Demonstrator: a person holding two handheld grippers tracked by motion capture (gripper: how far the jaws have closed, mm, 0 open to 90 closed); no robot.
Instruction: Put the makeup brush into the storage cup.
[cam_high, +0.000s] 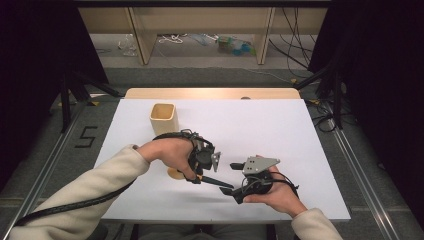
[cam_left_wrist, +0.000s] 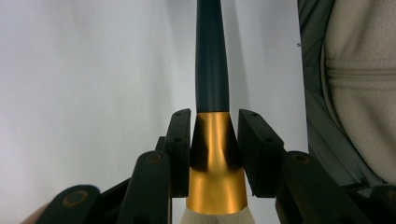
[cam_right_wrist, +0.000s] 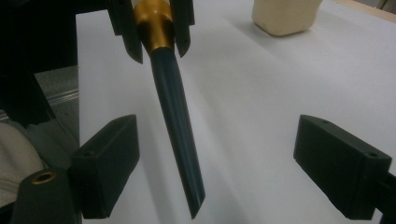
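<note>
A brush with a dark tapered handle (cam_left_wrist: 211, 60), a gold ferrule (cam_left_wrist: 215, 163) and cream bristles (cam_left_wrist: 217, 217) is held low over the white table (cam_high: 260, 125). My left gripper (cam_left_wrist: 215, 135) is shut on the ferrule. In the high view my left gripper (cam_high: 199, 176) sits near the table's front middle, the handle (cam_high: 217, 182) pointing right. My right gripper (cam_right_wrist: 219, 140) is open, its jaws on either side of the handle's tip (cam_right_wrist: 187, 154) without touching it. In the high view the right gripper (cam_high: 234, 180) faces left towards the brush.
A cream square cup (cam_high: 164, 118) stands upright at the table's back left, also seen as the cup (cam_right_wrist: 285, 16) beyond the brush. The person's light jacket (cam_left_wrist: 359, 79) is close behind the handle tip. Cables and table legs lie past the far edge.
</note>
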